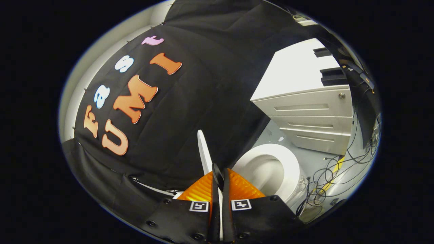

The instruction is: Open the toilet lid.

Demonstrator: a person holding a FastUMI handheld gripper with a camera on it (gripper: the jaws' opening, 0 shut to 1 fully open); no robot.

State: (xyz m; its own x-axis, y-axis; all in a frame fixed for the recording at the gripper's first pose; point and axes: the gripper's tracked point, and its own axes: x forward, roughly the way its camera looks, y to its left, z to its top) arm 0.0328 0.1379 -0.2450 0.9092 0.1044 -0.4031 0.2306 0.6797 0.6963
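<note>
White plastic, the toilet lid (204, 152) stood raised nearly upright, its thin edge clenched between the tongs (220, 178), the toilet bowl (271, 169) lay uncovered just beyond, a drawer cabinet (305, 112) farther off; opening looked nearly complete.

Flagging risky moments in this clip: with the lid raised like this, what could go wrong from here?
1. The toilet lid stands nearly upright, pinched edge-on between the fingers of the claw. The grip is thin, so the lid could slip out and drop onto the open bowl.
2. If released short of its resting point, it may fall shut.
3. Loose cables lie on the floor beside the bowl, a possible snag.
</note>
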